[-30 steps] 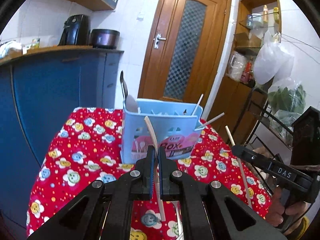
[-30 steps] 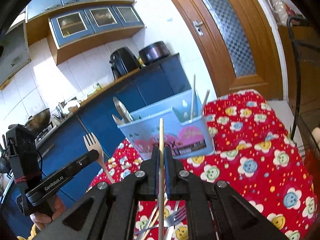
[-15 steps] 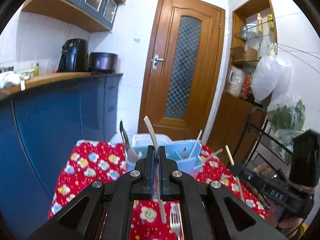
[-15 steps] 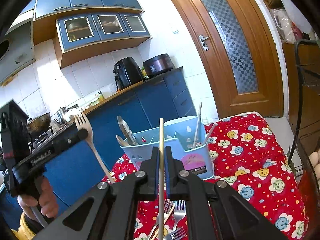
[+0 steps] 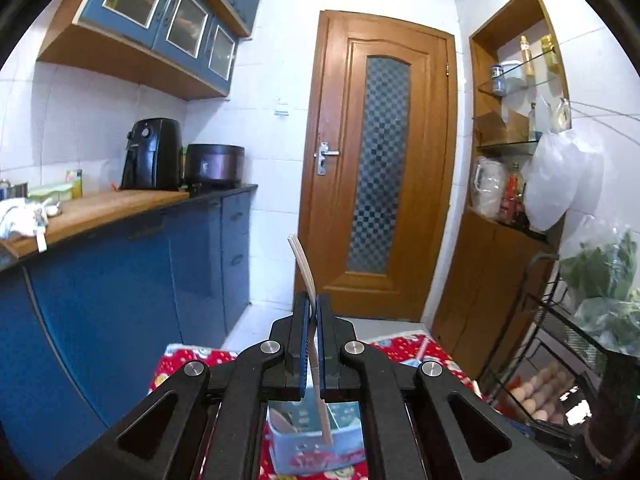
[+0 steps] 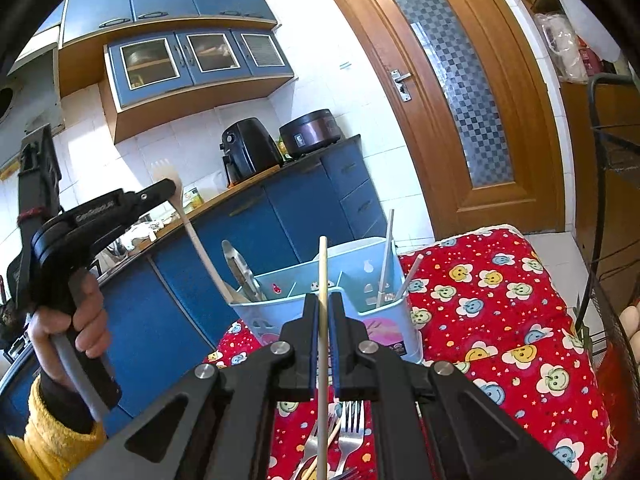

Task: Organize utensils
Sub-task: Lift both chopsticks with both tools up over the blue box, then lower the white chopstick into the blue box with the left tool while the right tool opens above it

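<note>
Now the left gripper (image 5: 313, 312) is clamped on a pale wooden fork (image 5: 310, 320), its handle tip dipping into the light blue plastic caddy (image 6: 332, 300) below; the right gripper (image 6: 323, 312) pinches a thin wooden chopstick (image 6: 322, 280) just short of that caddy; either could likely pivot, miss its compartment or tip it

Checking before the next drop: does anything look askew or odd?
Yes: one chopstick leans over the caddy rim, unlike the upright one beside it. Forks lie loose on the tablecloth.
</note>
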### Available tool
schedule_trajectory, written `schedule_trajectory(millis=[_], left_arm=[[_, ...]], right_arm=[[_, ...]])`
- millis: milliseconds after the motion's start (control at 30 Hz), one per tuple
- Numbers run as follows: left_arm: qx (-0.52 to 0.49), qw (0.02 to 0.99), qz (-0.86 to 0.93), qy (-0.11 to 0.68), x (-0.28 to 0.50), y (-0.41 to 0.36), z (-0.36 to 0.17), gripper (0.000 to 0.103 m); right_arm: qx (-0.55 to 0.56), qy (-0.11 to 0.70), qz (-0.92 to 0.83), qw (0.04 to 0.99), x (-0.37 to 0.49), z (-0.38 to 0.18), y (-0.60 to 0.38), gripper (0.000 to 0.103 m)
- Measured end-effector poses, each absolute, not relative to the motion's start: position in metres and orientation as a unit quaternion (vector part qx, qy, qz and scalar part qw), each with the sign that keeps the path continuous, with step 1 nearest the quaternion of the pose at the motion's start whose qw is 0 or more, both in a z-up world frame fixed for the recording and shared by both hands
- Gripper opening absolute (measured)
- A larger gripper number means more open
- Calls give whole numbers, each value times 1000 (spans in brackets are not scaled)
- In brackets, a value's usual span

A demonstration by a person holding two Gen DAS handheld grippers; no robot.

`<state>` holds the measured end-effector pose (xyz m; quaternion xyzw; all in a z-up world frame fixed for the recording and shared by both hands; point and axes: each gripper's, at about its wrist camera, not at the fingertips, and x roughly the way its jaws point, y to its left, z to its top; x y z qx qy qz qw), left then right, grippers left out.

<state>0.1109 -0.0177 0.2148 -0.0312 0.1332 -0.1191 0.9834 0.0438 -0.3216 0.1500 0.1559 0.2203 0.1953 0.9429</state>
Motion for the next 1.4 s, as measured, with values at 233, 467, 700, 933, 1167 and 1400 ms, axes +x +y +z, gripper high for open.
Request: schedule_trajectory(millis=[233,467,700,933,1167,1400], left_arm=[[-16,984,-96,147,135,-22,197,3],[-16,984,-93,149,149,-20,190,3],[-16,983,-97,155,157,-18,182,3],[-19,981,-100,162,164,-17,171,3],[-26,979,-105,174,172,-16,158,3],[-28,976,-112,186,177,-18,147,3]], right_arm=[[159,197,189,949,62,159,-322,6],[150,156,178,960,94,177,-315,6],[121,100,132,979,127,191,-303,6],[98,73,86,989,157,186,-291,6],[81,65,65,992,172,177,-284,6],[50,82,69,993,172,161,-273,6]])
